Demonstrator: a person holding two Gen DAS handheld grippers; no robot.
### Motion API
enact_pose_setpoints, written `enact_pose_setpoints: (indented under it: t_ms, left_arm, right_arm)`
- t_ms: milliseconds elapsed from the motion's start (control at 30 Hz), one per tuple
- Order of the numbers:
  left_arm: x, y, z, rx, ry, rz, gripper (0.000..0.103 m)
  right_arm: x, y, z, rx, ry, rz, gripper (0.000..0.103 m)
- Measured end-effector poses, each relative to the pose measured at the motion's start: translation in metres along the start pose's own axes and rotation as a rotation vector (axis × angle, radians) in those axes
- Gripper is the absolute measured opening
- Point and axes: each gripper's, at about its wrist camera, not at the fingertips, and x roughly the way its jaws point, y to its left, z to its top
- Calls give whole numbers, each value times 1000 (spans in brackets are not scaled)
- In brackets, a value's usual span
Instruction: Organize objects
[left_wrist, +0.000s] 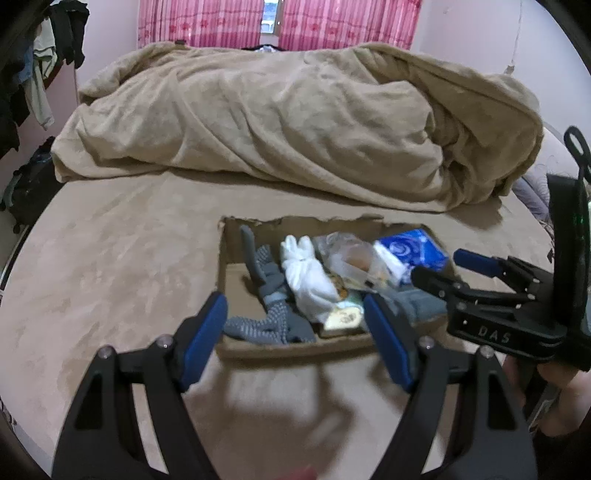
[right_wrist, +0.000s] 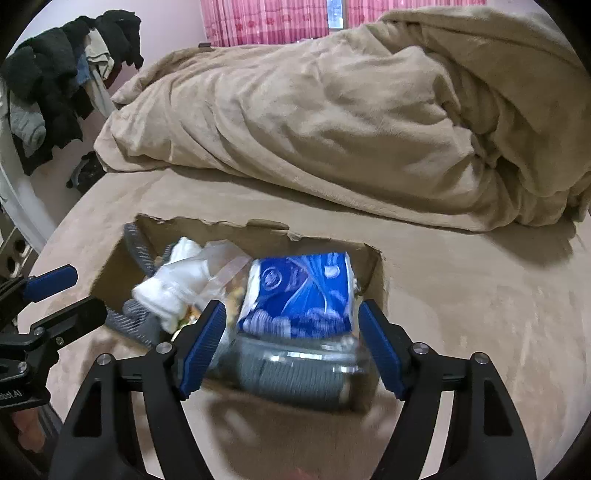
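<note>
A torn cardboard box (left_wrist: 231, 254) (right_wrist: 258, 236) lies on the bed, full of things: grey dotted gloves (left_wrist: 269, 317), a white glove (left_wrist: 306, 273) (right_wrist: 173, 280), a clear plastic bag (left_wrist: 347, 254), a blue tissue pack (left_wrist: 413, 247) (right_wrist: 299, 288) and a grey knitted item (right_wrist: 291, 376). My left gripper (left_wrist: 295, 328) is open and empty, just before the box's near edge. My right gripper (right_wrist: 288, 339) is open and empty over the box's near right corner, above the tissue pack and grey item. The right gripper also shows in the left wrist view (left_wrist: 443, 269), and the left gripper in the right wrist view (right_wrist: 62, 295).
A rumpled beige blanket (left_wrist: 295, 110) (right_wrist: 351, 122) is heaped across the far half of the bed. Beige sheet (left_wrist: 110, 258) surrounds the box. Dark clothes (right_wrist: 55, 81) hang at the left, and a black bag (left_wrist: 29, 188) sits on the floor. Pink curtains (left_wrist: 207, 22) hang behind.
</note>
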Motion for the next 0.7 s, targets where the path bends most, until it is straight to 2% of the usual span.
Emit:
enact_pose_setpoints:
  t_ms: [233,567,700]
  left_arm:
    - [-53,-3,-14,-19,-35,3,78]
    - [-116,-21,-57,-24,-35,22,78]
    - [-129,-23,-72,-30,-21,-11,78]
  right_arm:
    - [-48,11,-17,-1,-27,-2,78]
    - [-122,27,-50,19,-58,-3,78]
    - [-148,35,-65,22,-65,4,78]
